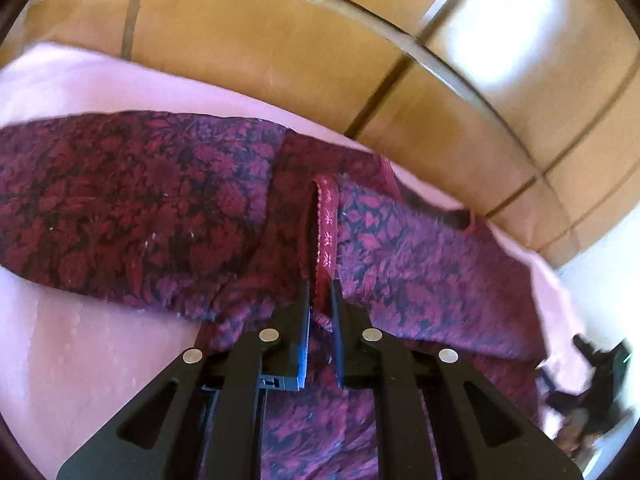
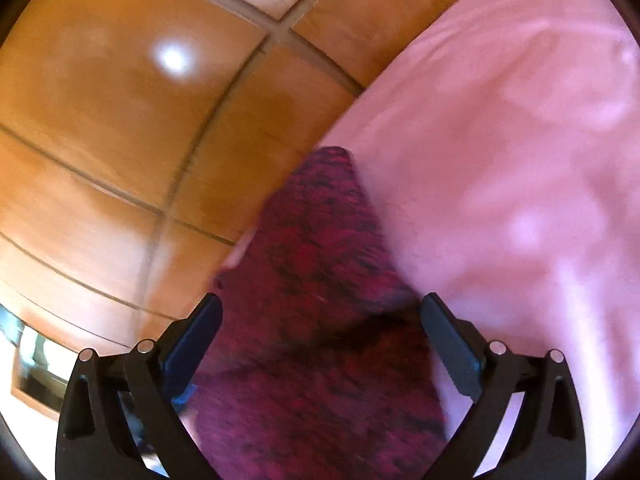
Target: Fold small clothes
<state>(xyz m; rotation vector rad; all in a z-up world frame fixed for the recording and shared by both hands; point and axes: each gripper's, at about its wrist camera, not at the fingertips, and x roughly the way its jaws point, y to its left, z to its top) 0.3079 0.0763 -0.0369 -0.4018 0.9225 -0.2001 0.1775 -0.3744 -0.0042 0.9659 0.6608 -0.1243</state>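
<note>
Left wrist view: my left gripper [image 1: 320,292] is clamped on the trimmed edge [image 1: 325,224] of a dark red floral garment [image 1: 132,200], the two fingers drawn together with only the thin band of fabric between them. The garment lies spread across a pink sheet [image 1: 88,80], one part reaching to the left and another running to the right and down under the gripper. The edging rises as a narrow, glossy folded strip from the fingertips toward the middle of the cloth. Beyond the sheet lies an orange tiled floor [image 1: 260,32] with dark grout lines and bright patches of reflected light. At the lower right, a dark object [image 1: 592,392] is seen by the sheet's edge; it is too blurred to identify.

Right wrist view: my right gripper [image 2: 320,312] stands with its fingers [image 2: 450,344] wide apart, pressing on nothing. A tapering part of the same garment [image 2: 320,280] lies between and beyond them, its rounded tip pointing away near the edge of the sheet [image 2: 520,140]. The tiled floor [image 2: 120,120] fills the left of this view. Motion blur softens the pattern here.
</note>
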